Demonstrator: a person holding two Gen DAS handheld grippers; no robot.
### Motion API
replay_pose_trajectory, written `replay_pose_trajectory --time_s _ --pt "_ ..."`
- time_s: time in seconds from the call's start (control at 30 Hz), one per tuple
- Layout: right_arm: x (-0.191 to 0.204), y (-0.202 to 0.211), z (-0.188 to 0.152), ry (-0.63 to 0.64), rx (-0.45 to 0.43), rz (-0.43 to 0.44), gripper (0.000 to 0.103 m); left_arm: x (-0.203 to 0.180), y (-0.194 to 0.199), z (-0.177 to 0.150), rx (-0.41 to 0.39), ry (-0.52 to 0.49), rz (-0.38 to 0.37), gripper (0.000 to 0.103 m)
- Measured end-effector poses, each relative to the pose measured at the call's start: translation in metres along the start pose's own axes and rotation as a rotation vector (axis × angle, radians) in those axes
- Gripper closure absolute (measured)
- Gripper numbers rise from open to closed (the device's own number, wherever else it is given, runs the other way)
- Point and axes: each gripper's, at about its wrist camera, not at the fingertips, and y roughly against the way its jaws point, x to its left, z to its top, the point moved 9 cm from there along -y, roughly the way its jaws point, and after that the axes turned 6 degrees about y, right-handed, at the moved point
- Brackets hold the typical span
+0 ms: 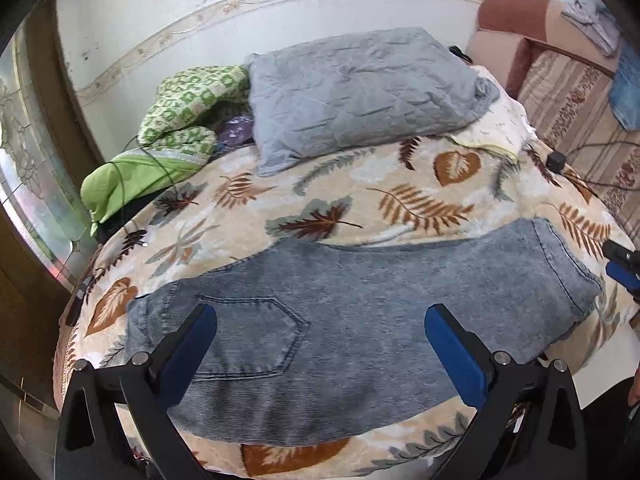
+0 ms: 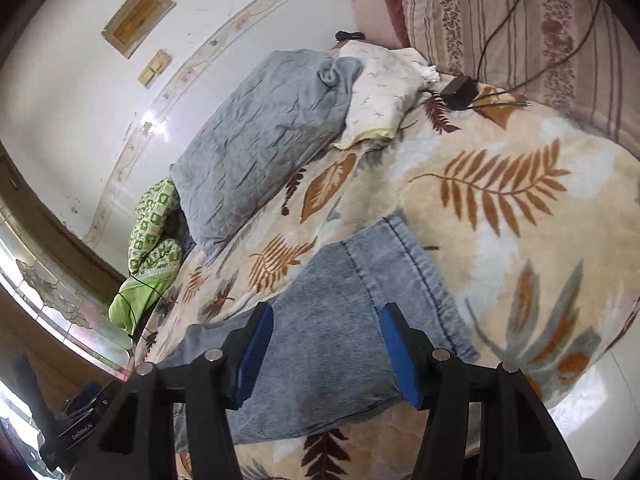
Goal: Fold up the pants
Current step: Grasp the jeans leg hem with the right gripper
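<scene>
Faded blue denim pants (image 1: 360,320) lie folded lengthwise across the leaf-print blanket (image 1: 340,200), waistband and back pocket (image 1: 256,336) at the left, leg hems at the right. My left gripper (image 1: 320,316) is open and empty, above the seat of the pants. In the right wrist view the pants (image 2: 344,320) lie under my right gripper (image 2: 326,314), which is open and empty above the leg end near the hem (image 2: 420,280). The right gripper's blue tip (image 1: 620,264) shows at the left view's right edge.
A grey pillow (image 1: 360,92) lies at the back of the bed, with green patterned bedding (image 1: 184,120) to its left and a white cloth (image 2: 380,96) to its right. A black charger (image 2: 460,92) with cables lies near a striped sofa (image 2: 520,20). A wall runs behind.
</scene>
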Motion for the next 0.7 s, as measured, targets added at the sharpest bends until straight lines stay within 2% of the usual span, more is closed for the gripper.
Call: replay_pose_trajectory --time_s 0.13,0.37,0.5,0.7 --pt "-0.016 0.004 0.001 -0.025 0.001 -0.029 0.043 -0.023 -0.015 -0.017 0.067 -0.032 -0.044 0.000" --pt "-0.064 0.014 0.002 -0.169 0.004 -0.063 0.043 -0.052 -0.049 -0.053 0.193 -0.075 -0.071 0.000" --pt "-0.077 0.008 -0.008 -0.256 0.054 -0.021 0.043 -0.066 -0.062 -0.052 0.189 -0.112 -0.064 0.000" --pt "-0.075 -0.011 -0.023 -0.298 0.138 0.017 0.043 -0.081 -0.085 -0.040 0.198 -0.134 -0.061 0.000"
